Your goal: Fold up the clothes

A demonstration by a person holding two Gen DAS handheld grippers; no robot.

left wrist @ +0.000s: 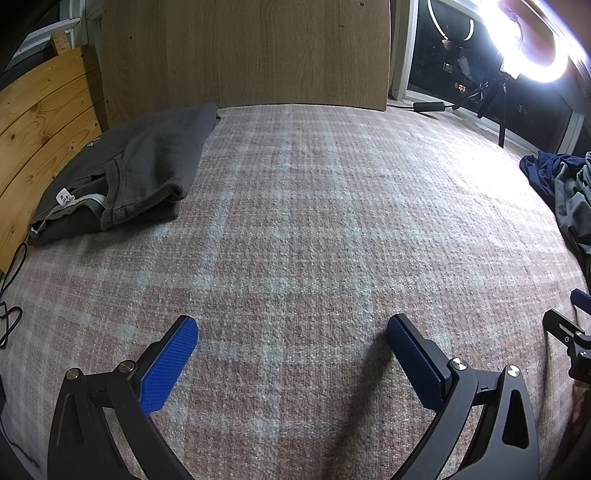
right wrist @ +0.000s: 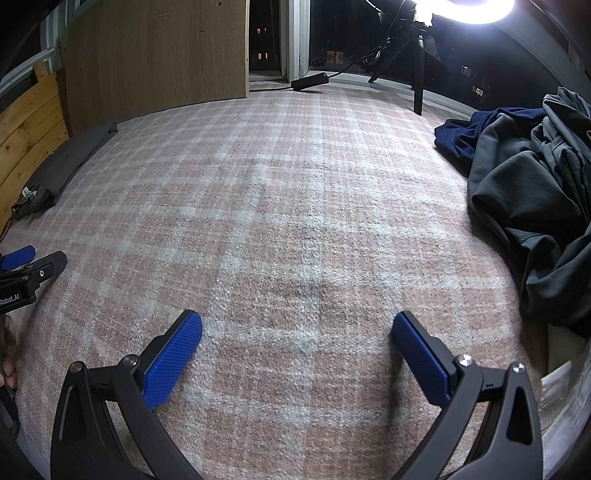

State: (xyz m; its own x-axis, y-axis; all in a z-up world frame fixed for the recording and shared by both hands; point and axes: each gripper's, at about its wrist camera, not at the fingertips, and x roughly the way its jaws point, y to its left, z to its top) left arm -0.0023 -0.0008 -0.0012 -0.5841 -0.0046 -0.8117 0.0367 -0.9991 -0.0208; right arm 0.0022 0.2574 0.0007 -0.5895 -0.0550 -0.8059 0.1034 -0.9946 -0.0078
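Note:
A folded dark grey garment (left wrist: pixel 122 177) with a white neck label lies at the far left of the pink checked blanket (left wrist: pixel 314 221); the right wrist view shows the same folded garment (right wrist: pixel 62 166) small at its left edge. A loose pile of grey and navy clothes (right wrist: pixel 535 177) is heaped at the right; the pile (left wrist: pixel 565 192) also shows at the left wrist view's right edge. My left gripper (left wrist: pixel 291 325) hovers open over bare blanket. My right gripper (right wrist: pixel 297 321) is open too, empty, left of the pile.
A wooden panel (left wrist: pixel 243 51) stands at the blanket's far end, with pine boards (left wrist: pixel 40 110) at the left. A ring light (left wrist: pixel 535 48) on a tripod stands by the dark window (right wrist: pixel 369 29). A black cable (left wrist: pixel 11 295) lies at the left edge.

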